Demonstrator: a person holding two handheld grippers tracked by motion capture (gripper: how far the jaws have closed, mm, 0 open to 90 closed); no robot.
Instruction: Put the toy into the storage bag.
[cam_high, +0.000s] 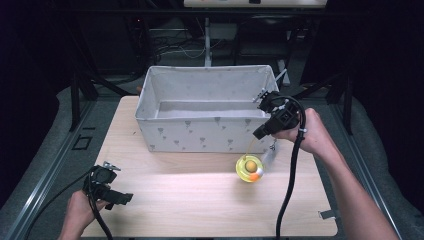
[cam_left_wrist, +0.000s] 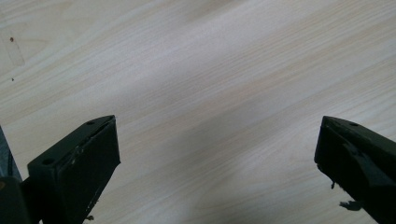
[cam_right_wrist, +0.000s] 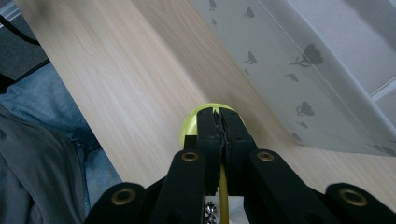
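Yellow and see-through, the small toy (cam_high: 249, 168) hangs by its strap from the right gripper (cam_high: 263, 131), jaws clamped on the strap, just above the bench (cam_high: 165, 195) before the fabric bin (cam_high: 207, 131)'s front right corner; the bin's opening lies up and beyond; the left gripper (cam_high: 107, 166), jaws apart, idles near the front left corner.

A light wooden table (cam_high: 200, 200) carries a white fabric storage bin (cam_high: 200, 135), sitting beside the right gripper (cam_high: 265, 131).
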